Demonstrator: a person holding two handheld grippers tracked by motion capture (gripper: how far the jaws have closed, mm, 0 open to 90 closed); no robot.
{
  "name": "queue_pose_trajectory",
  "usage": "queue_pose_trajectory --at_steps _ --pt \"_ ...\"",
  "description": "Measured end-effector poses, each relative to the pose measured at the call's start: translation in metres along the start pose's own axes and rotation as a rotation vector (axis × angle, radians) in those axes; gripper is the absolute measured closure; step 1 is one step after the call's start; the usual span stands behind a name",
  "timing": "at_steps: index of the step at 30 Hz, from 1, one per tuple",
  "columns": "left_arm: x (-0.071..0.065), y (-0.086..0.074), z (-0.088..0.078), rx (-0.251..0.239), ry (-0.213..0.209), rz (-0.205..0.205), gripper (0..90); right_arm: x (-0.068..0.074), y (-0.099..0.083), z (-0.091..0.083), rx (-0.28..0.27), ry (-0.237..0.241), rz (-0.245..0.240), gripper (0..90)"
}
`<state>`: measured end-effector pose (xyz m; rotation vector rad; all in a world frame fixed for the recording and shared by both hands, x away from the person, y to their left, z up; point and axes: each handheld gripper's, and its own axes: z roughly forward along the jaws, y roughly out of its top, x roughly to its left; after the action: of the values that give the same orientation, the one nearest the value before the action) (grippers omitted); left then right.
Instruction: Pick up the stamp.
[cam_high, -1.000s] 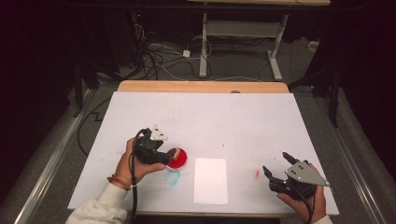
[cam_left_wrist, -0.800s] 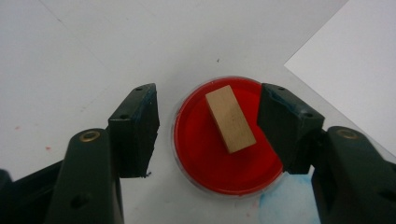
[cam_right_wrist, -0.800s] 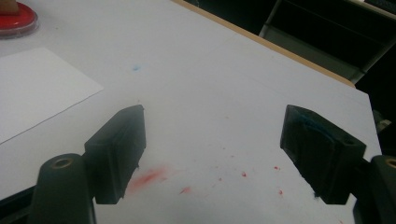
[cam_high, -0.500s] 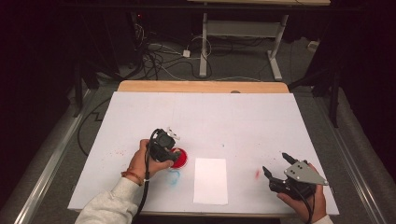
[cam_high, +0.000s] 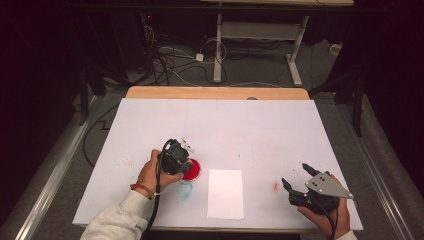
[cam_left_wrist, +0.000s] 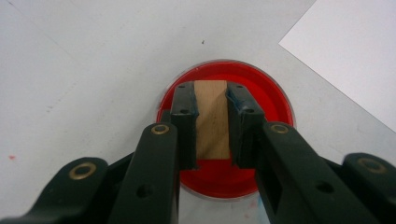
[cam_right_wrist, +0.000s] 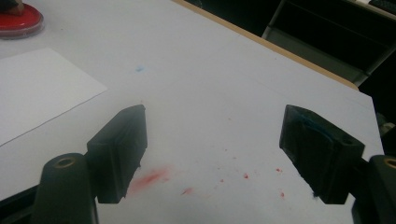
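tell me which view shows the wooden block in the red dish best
The left gripper view: the wooden block sits clamped between the left tongs over the red dish. In the high view the hand hides it; the right gripper view catches just the dish's edge.

Wooden block (cam_left_wrist: 212, 119) stands in dish (cam_high: 194, 169) (probably upright), left of paper (cam_high: 225, 193)

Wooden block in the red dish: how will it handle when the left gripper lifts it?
Wooden block looks rigid, probably light. The left gripper clamps its flat sides, so slipping seems unlikely. It may lift wet with ink from the red dish and drip.
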<state>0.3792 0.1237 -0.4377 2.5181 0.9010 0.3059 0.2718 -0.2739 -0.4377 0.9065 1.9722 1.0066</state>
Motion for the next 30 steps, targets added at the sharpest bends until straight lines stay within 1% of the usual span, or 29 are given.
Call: queue_pose_trajectory --at_steps 1,2,3,4,5,6,10,13,15,17,20,22,23,24,25,26,27,28,29,30 --pt "-0.001 0.000 -0.003 -0.014 0.004 0.014 73.9 0.000 0.000 0.000 0.001 0.000 -0.001 23.2" --pt "-0.001 0.000 -0.003 -0.014 0.004 0.014 73.8 0.000 0.000 0.000 0.000 -0.003 -0.004 23.2" --pt "-0.002 0.001 -0.008 -0.030 0.012 0.019 73.8 0.000 0.000 0.000 -0.001 -0.003 -0.005 23.2" --pt "-0.002 0.002 -0.016 -0.045 0.006 0.032 73.8 0.000 0.000 0.000 -0.001 -0.002 -0.003 23.2" --pt "-0.002 0.002 -0.016 -0.045 0.006 0.032 73.8 0.000 0.000 0.000 -0.001 -0.002 -0.004 23.2" --pt "-0.002 0.002 -0.025 -0.065 0.005 0.036 73.8 0.000 0.000 0.000 0.000 -0.002 -0.006 23.2" --pt "0.000 0.001 -0.045 -0.111 0.005 0.036 73.8 0.000 0.000 -0.001 0.000 -0.003 -0.005 23.2" --pt "-0.001 0.002 -0.056 -0.128 0.018 0.046 73.8 0.000 0.000 0.000 0.003 -0.003 -0.007 23.3" --pt "-0.002 0.002 -0.058 -0.130 0.005 0.053 73.8 0.000 0.000 0.000 0.004 -0.003 -0.008 23.2" --pt "-0.002 0.001 -0.056 -0.123 0.009 0.057 73.8 0.001 0.001 0.000 0.005 -0.002 -0.008 23.2" --pt "-0.002 0.001 -0.047 -0.101 0.005 0.058 73.8 0.001 0.001 0.000 0.004 -0.001 -0.008 23.2" --pt "-0.002 0.001 -0.039 -0.079 -0.008 0.063 73.8 0.001 0.001 0.000 0.004 0.000 -0.007 23.2" --pt "-0.002 0.001 -0.039 -0.079 -0.008 0.063 73.8 0.001 0.001 0.000 0.004 0.001 -0.008 23.1" --pt "-0.002 0.001 -0.036 -0.072 -0.007 0.063 73.8 0.001 0.001 0.000 0.004 0.001 -0.008 23.1" --pt "-0.002 0.001 -0.032 -0.065 -0.015 0.064 73.8 0.001 0.000 0.000 0.004 -0.001 -0.008 23.0" --pt "-0.002 0.001 -0.025 -0.051 -0.026 0.071 73.8 0.001 0.000 0.000 0.004 -0.001 -0.006 23.0" --pt "-0.002 0.001 -0.025 -0.051 -0.026 0.071 73.8 0.001 0.000 0.000 0.005 0.000 -0.007 23.0" --pt "-0.003 0.001 -0.022 -0.042 -0.026 0.073 73.8 0.001 0.000 0.000 0.005 0.000 -0.007 23.0" --pt "-0.003 0.001 -0.016 -0.023 -0.036 0.082 73.8 0.001 0.000 0.000 0.007 -0.001 -0.006 23.0" --pt "-0.003 0.001 -0.016 -0.023 -0.036 0.082 73.8 0.000 0.000 0.000 0.007 0.000 -0.006 23.0"
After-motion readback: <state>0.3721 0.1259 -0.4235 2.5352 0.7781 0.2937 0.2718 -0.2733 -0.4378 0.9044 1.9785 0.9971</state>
